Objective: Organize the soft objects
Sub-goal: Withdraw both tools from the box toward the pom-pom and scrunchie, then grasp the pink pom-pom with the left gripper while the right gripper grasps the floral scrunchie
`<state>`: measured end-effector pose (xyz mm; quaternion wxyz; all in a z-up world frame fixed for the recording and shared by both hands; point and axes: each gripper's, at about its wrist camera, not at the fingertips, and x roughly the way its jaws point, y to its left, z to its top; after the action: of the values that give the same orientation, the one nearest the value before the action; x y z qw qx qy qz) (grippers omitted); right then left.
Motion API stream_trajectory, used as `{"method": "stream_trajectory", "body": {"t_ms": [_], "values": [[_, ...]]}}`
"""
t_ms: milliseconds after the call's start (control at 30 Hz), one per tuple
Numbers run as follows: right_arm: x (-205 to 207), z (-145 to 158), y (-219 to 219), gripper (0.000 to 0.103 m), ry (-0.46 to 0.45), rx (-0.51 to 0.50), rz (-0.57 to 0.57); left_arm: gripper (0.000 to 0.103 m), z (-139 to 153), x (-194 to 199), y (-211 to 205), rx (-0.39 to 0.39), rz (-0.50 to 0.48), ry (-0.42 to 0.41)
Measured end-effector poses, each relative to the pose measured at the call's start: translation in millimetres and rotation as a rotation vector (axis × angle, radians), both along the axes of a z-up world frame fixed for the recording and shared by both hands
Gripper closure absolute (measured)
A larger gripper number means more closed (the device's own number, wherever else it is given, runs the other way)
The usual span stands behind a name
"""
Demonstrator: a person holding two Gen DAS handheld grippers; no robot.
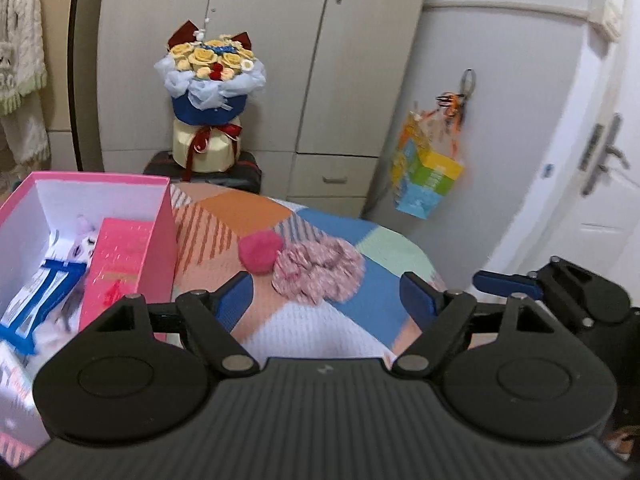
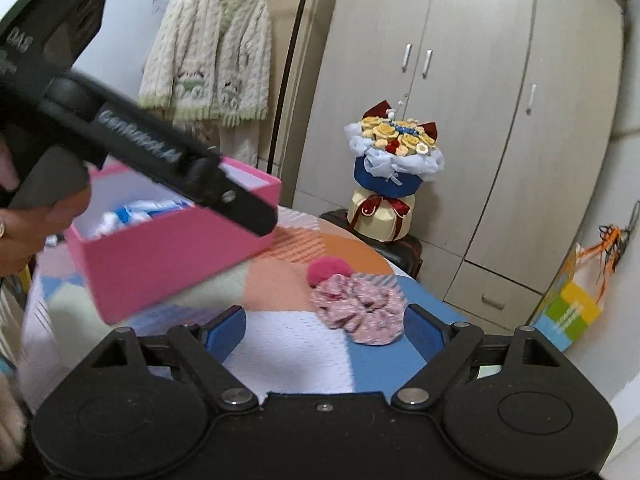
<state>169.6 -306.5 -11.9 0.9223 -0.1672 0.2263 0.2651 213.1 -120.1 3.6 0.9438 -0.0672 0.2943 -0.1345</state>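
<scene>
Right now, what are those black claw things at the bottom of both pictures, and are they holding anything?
They are grabbing tools that a person carries, one in each hand, each with a small camera looking forward along its two fingers. One picture comes from the left hand-held gripper, the other from the right hand-held gripper. Both are open and hold nothing. Ahead, on a colourful patchwork cover, lie a pink pompom touching a flowery pink scrunchie. Beside them stands an open pink box with things inside.

On the black body of the left gripper (image 2: 120, 140), seen from the right wrist camera, the white letters "DAS" are readable; a longer white word along its arm is too blurred.
</scene>
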Motion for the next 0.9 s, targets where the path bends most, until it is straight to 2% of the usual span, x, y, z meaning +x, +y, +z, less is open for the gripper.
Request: {"method": "stream_trajectory", "body": {"t_ms": [167,400,567,733,900], "values": [[47,-25,-7,0.014,0.003,0.041,0.068,0.024,-26,51,-16,-0.036,0.089,0.069],[111,-62,1,0.014,0.075,0.024,0.148,0.025,-49,98,-32,-0.041,0.203,0.099],[137,-78,10,0.012,0.071,-0.028,0.153,0.026,-59,127,-38,0.028,0.300,0.081],[162,-91,8,0.012,0.154,0.037,0.140,0.026,-75,155,-32,0.047,0.337,0.123],[178,-106,10,0.012,0.213,0.035,0.136,0.026,-94,173,-16,-0.030,0.396,0.185]]}}
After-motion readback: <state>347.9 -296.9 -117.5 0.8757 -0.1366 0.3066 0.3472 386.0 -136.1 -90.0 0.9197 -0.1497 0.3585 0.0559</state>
